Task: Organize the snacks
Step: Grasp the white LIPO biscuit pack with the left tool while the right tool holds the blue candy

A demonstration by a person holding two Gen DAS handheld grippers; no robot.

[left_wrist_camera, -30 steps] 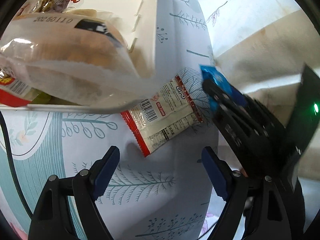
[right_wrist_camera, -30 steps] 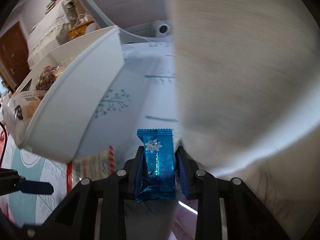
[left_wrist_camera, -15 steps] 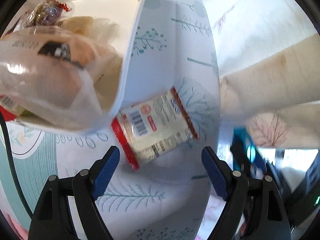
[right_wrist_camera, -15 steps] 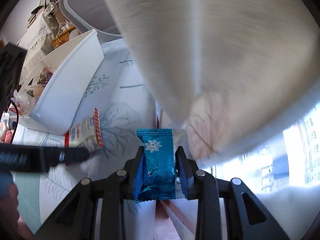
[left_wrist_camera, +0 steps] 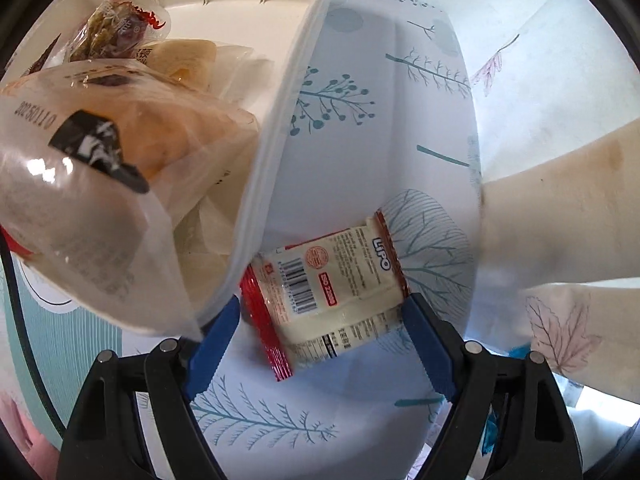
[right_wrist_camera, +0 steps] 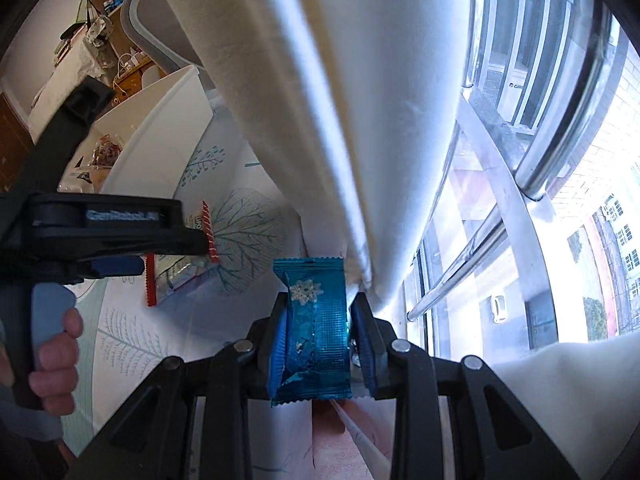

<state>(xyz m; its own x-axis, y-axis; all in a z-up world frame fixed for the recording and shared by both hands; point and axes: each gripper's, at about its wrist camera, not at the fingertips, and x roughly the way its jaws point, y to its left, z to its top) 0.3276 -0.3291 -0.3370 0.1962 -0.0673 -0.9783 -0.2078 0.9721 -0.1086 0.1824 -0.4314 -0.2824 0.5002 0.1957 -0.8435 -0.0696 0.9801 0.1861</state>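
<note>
Beside the white snack bin, on the tablecloth, a red-edged cracker packet is straddled by the wide-open left gripper; a blue wrapped snack is clamped in the right gripper.

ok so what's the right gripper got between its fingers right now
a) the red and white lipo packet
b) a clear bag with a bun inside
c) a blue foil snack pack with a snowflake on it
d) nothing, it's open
c: in the right wrist view the right gripper is closed on the blue foil snack pack, while the red and white Lipo packet lies on the tablecloth between the left gripper's open fingers.
</note>
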